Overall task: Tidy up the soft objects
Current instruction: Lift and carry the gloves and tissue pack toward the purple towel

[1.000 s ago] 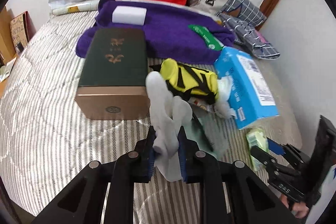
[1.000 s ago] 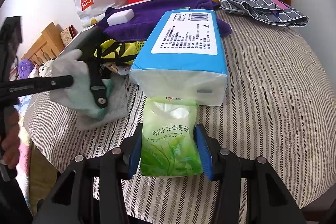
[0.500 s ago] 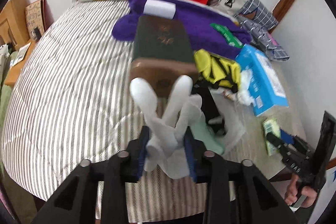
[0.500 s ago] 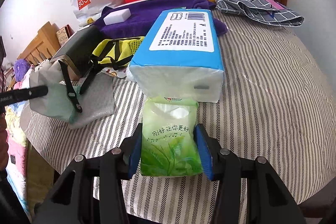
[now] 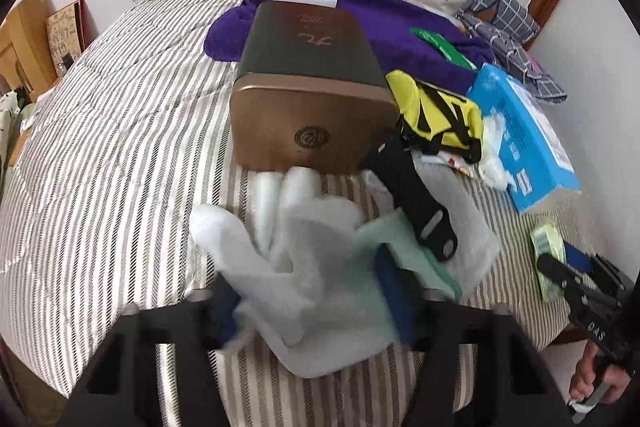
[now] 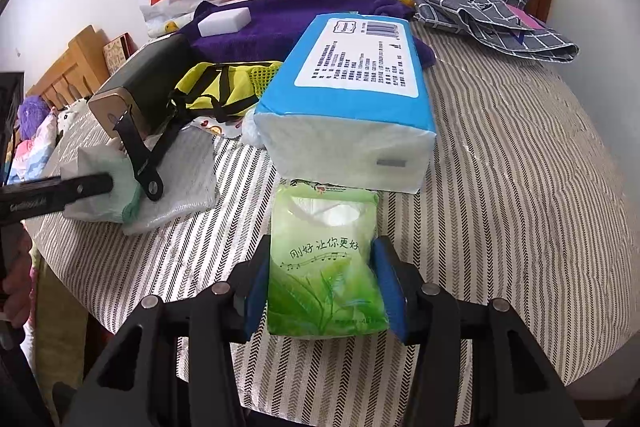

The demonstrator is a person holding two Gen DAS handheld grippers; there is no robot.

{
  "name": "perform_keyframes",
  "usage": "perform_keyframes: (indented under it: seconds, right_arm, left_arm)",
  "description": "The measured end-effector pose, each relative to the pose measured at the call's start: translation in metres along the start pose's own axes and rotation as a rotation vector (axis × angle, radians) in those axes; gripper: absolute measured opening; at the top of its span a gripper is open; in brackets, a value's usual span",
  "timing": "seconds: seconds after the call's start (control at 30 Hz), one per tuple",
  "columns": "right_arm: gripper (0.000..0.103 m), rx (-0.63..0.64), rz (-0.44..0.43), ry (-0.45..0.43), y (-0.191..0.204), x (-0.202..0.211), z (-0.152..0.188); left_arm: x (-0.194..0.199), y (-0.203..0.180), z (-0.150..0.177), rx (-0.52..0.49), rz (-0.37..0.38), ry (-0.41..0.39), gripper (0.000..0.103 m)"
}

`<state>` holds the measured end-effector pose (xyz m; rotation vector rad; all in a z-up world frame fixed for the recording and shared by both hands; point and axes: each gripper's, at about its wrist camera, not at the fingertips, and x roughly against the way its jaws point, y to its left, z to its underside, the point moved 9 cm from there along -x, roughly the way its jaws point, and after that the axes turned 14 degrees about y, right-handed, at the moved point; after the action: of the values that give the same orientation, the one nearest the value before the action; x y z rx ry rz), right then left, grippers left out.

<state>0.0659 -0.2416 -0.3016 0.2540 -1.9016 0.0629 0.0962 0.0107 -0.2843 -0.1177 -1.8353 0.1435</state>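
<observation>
- White knitted glove with a pale green cuff [image 5: 316,267], lying on the striped quilted bedspread [image 5: 100,155] just in front of the dark green box with a bronze end face [image 5: 316,123]; fingertips pointing at the box, apparently laid there to start a pile of soft items.
- Left gripper [image 5: 312,303]: blue pads spread wide either side of the glove; no squeeze visible, so judged released or releasing, though motion blur leaves contact uncertain.
- Black strap [image 5: 416,203] trailing from the yellow mesh pouch with black bands [image 5: 440,115], draped over a white cloth [image 5: 464,223] beside the glove; likely snag hazard on withdrawal.
- Large blue-and-white tissue pack [image 6: 352,99], resting flat near the bed's middle, touching the small pack's far end.
- Small green tissue packet with leaf print [image 6: 326,263], on the bedspread, clamped at its sides.
- Right gripper [image 6: 326,283]: blue pads pressed against both sides of the green packet; held low, presumably awaiting placement among the soft goods.
</observation>
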Motion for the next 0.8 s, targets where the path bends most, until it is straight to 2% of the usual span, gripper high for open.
perform_keyframes:
  seconds: [0.07, 0.1, 0.53, 0.8]
  right_arm:
    - [0.048, 0.003, 0.001, -0.002, 0.000, 0.001, 0.001]
    - [0.048, 0.002, -0.001, -0.002, -0.001, 0.002, 0.001]
    - [0.047, -0.027, -0.040, 0.007, 0.003, 0.021, 0.003]
    - [0.047, -0.021, -0.034, -0.033, 0.009, 0.050, -0.002]
  left_arm:
    - [-0.001, 0.000, -0.001, -0.010, 0.003, 0.000, 0.019]
    - [-0.001, -0.001, -0.002, -0.014, 0.027, 0.007, 0.017]
    - [0.038, 0.017, -0.003, 0.011, 0.072, -0.060, 0.015]
    - [0.071, 0.019, -0.003, 0.019, 0.095, -0.109, 0.015]
